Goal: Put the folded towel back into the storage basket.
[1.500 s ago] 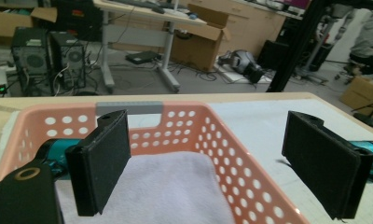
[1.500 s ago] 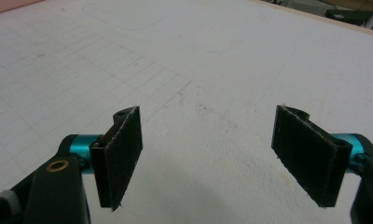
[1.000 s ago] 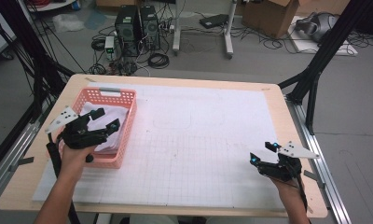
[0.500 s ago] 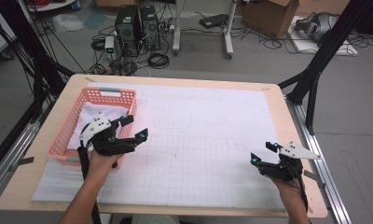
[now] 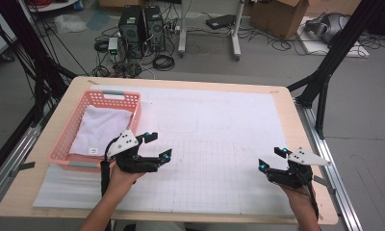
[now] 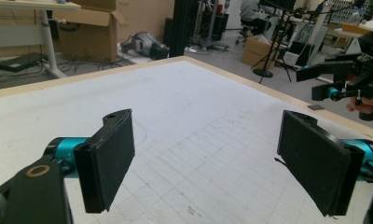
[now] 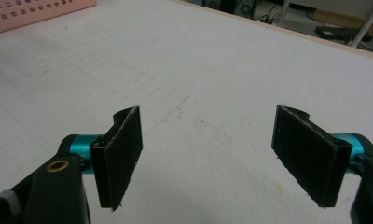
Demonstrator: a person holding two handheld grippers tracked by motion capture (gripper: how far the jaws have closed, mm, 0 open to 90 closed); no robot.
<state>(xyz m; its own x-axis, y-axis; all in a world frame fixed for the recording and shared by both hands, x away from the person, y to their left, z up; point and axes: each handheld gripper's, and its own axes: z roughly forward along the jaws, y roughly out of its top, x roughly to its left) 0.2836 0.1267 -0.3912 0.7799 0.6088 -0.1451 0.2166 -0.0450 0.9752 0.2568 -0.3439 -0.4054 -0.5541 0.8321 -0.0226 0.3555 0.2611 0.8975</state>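
Note:
A pink plastic basket [image 5: 133, 103] stands at the table's left with a folded white cloth [image 5: 101, 127] inside it. My left gripper [image 5: 160, 147] hovers over the white grid mat just right of the basket's near corner, open, with nothing between its jaws. In the left gripper view the left gripper [image 6: 208, 158] looks across the mat, and the right gripper [image 6: 343, 77] appears far off at the right. My right gripper [image 5: 269, 159] rests near the table's front right, open and empty. In the right gripper view the right gripper [image 7: 208, 154] stands wide over bare mat, the basket [image 7: 31, 14] at top left.
The white grid mat [image 5: 219, 125] covers most of the wooden table [image 5: 296, 120]. Black frame legs, computer towers [image 5: 142, 24], cables and cardboard boxes stand on the floor beyond the far edge.
My left gripper has moved right and toward the front, from over the basket out onto the mat, with nothing in its jaws. The right gripper has stayed where it was.

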